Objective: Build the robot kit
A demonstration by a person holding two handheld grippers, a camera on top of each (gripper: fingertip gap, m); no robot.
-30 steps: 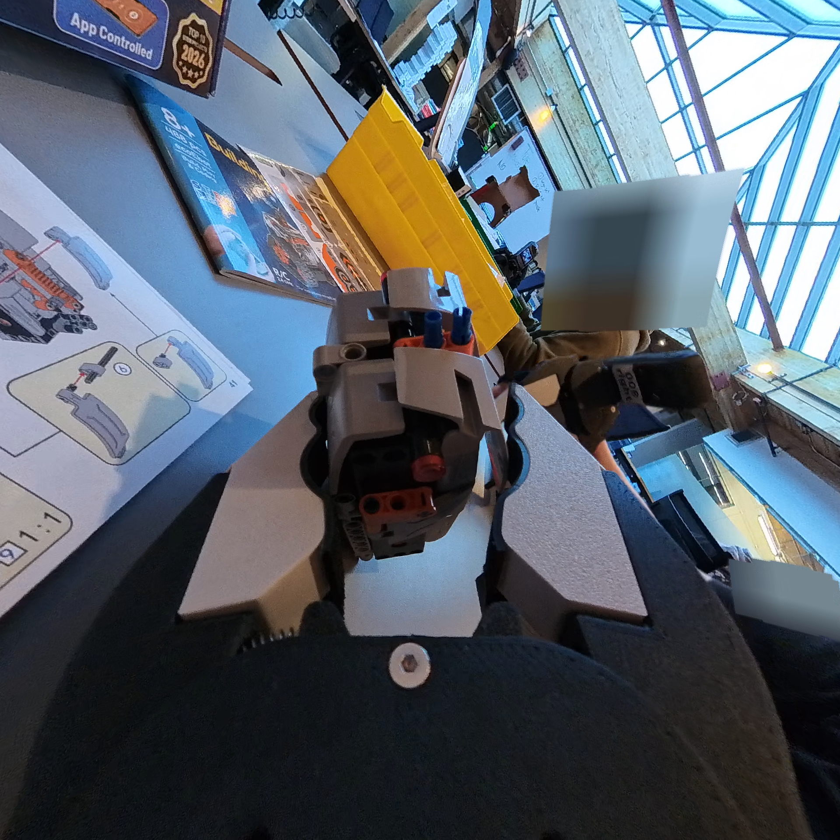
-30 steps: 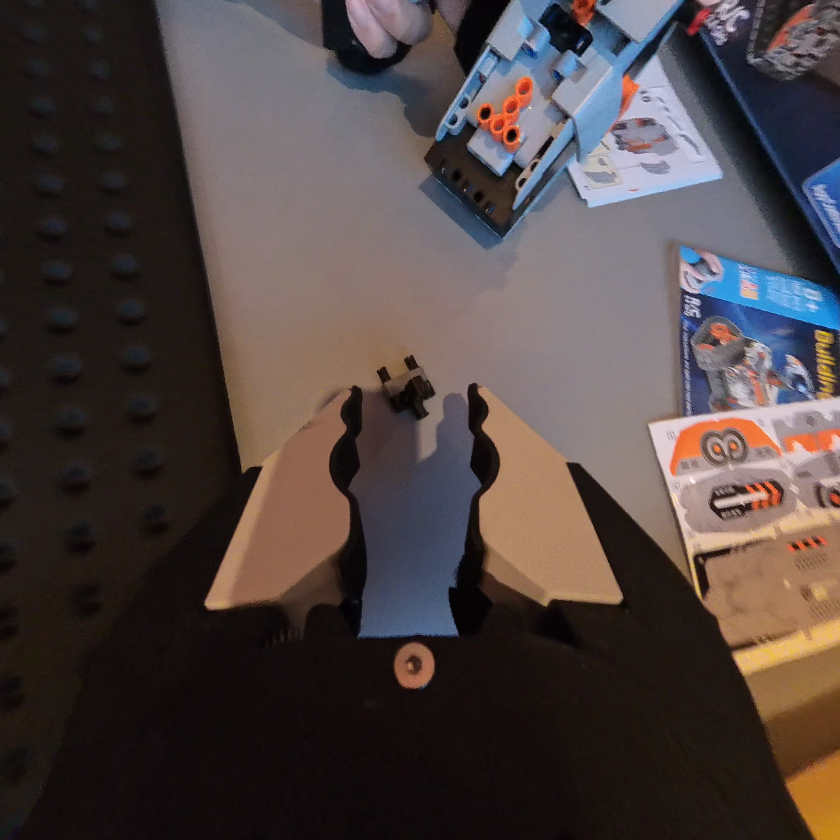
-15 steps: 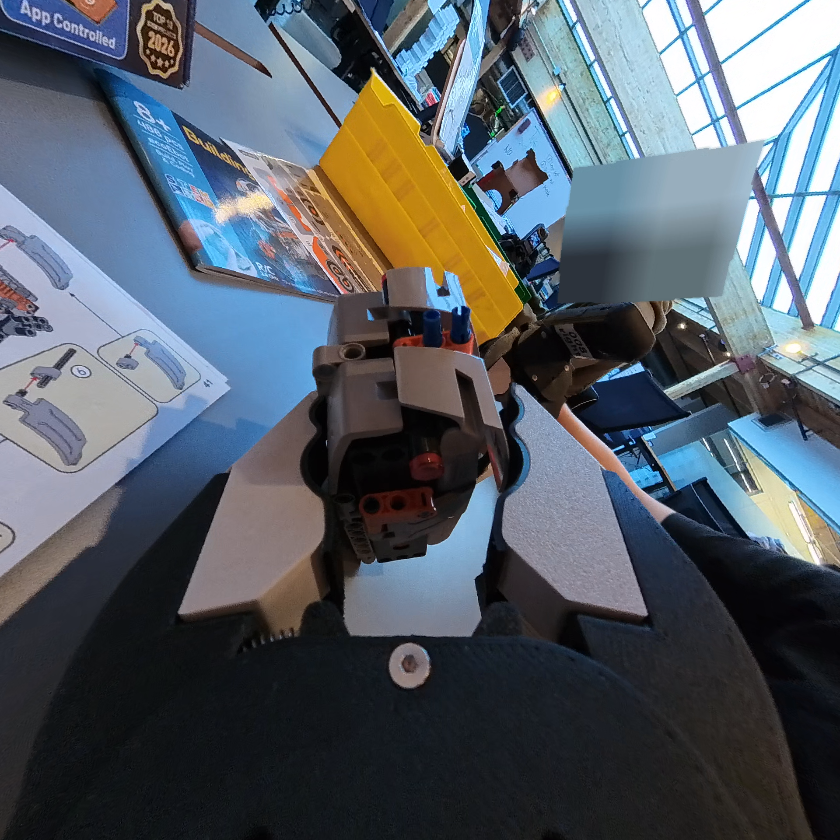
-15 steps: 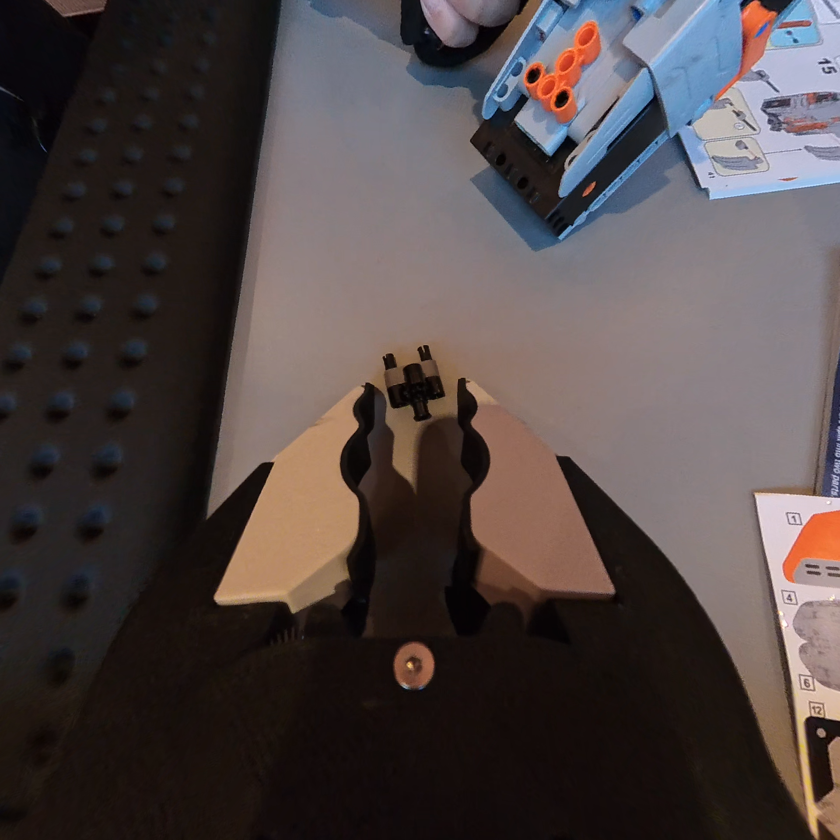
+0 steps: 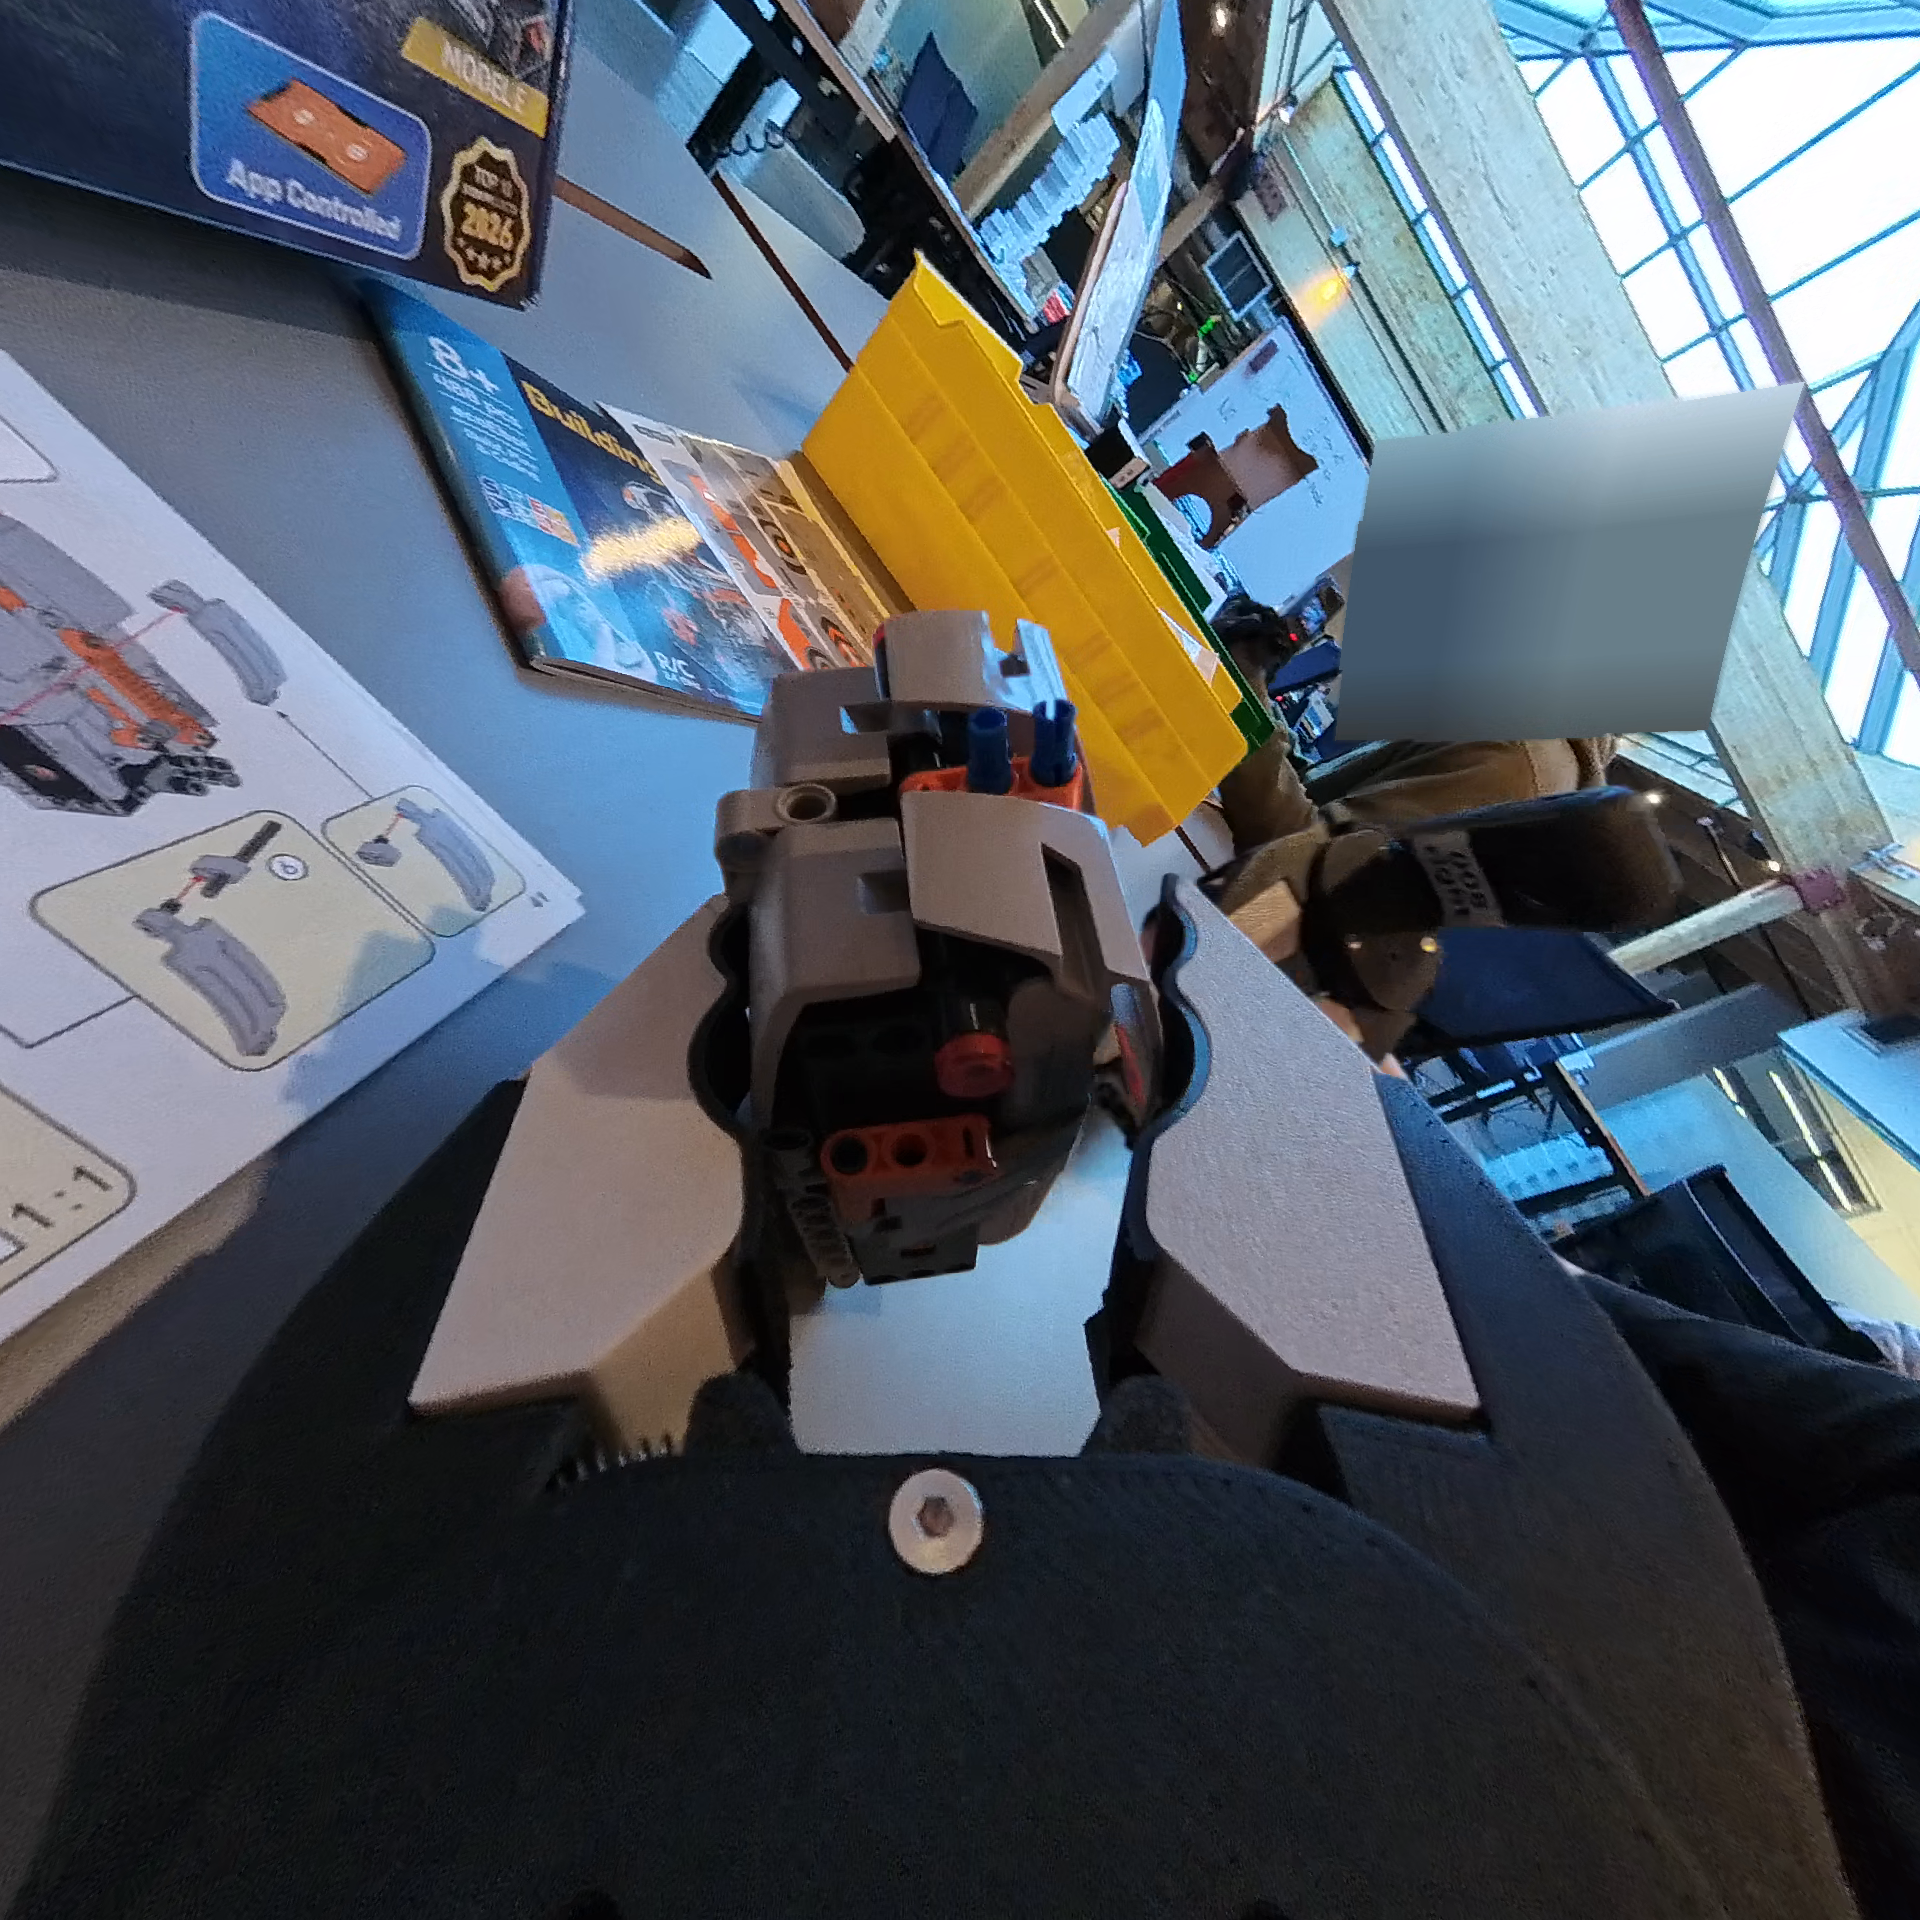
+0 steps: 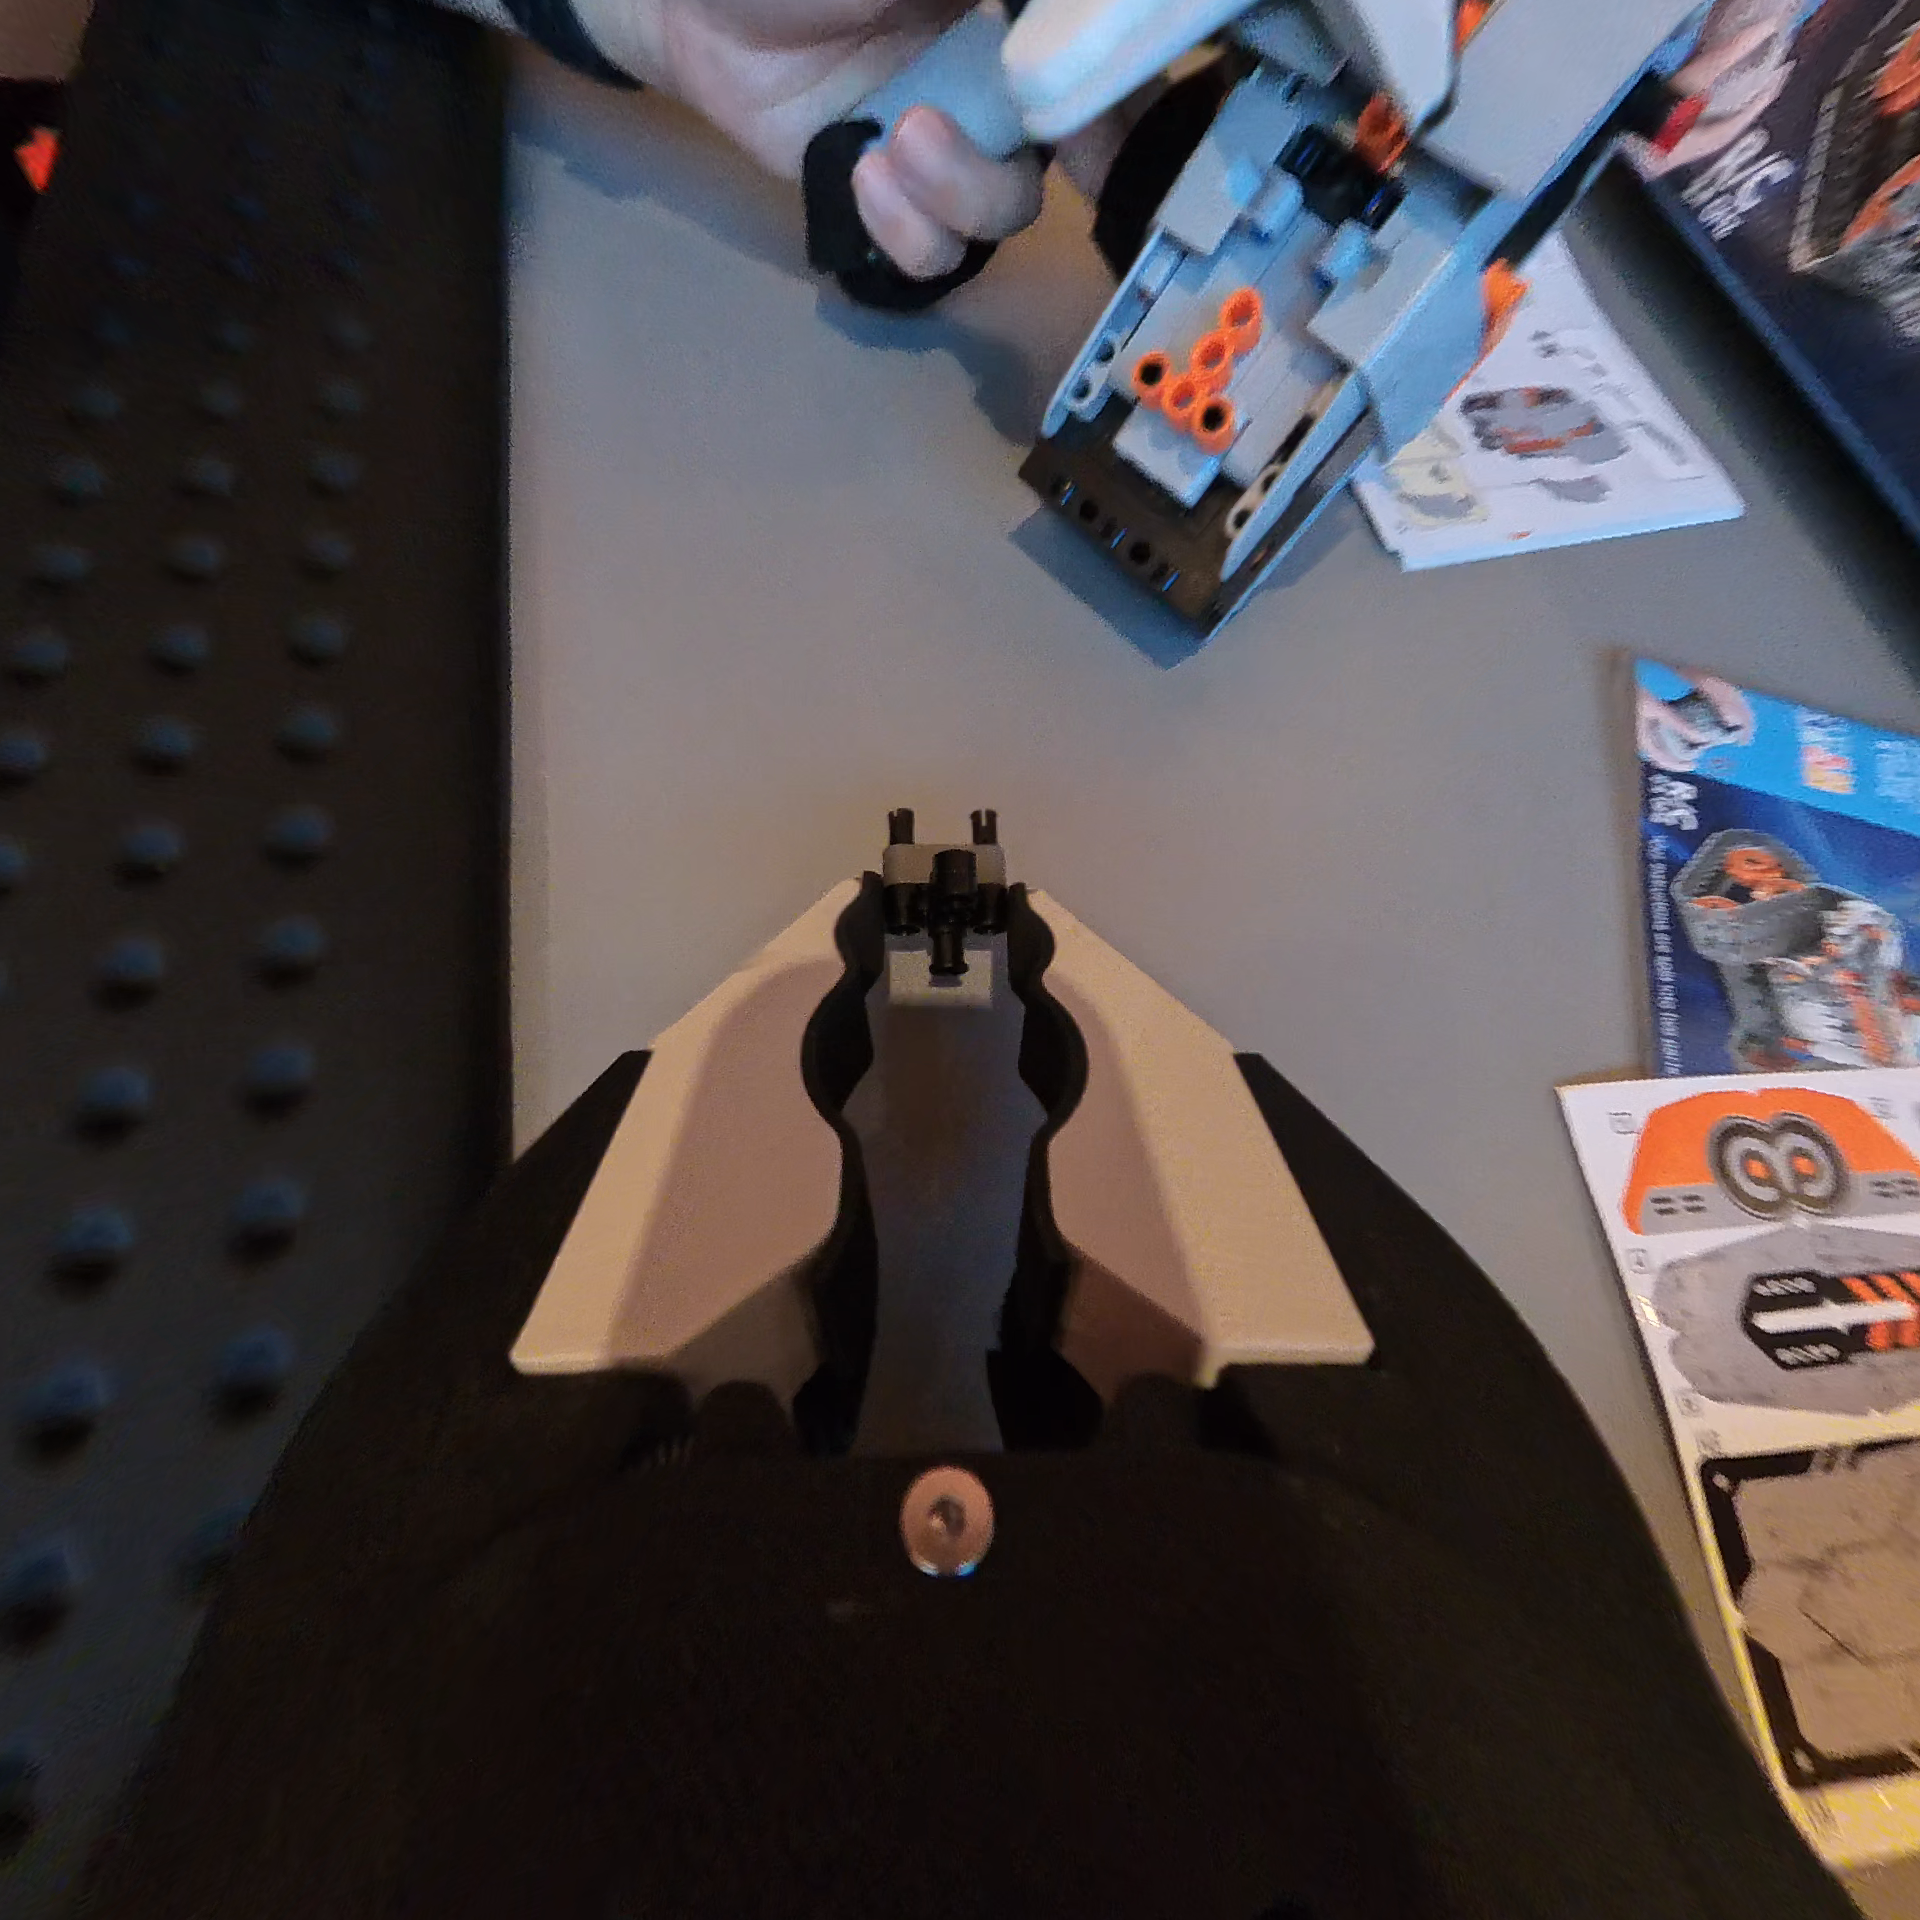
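Observation:
My left gripper (image 5: 951, 904) is shut on a grey, black and orange brick model (image 5: 914, 987) and holds it tilted just above the grey table (image 5: 623, 790). Two blue pins stick out of the model's top. In the right wrist view the same model (image 6: 1247, 364) shows at the far right, with a hand (image 6: 914, 177) on the gripper that holds it. My right gripper (image 6: 943, 894) has its jaws narrowed, and its fingertips (image 6: 1023, 914) press both sides of a small grey and black pin connector (image 6: 943, 868).
An open instruction sheet (image 5: 208, 831), a blue booklet (image 5: 582, 540), a dark box (image 5: 312, 125) and a yellow bin (image 5: 1018, 551) lie around the left gripper. A sticker sheet (image 6: 1766, 1299) lies right of the right gripper. A dark studded mat (image 6: 208, 727) borders the table's left. The tips of one gripper are about 15 cm away from the tips of the other.
My right gripper has moved forward around the small connector and narrowed its jaws onto it. The left gripper has shifted slightly and still holds the model.

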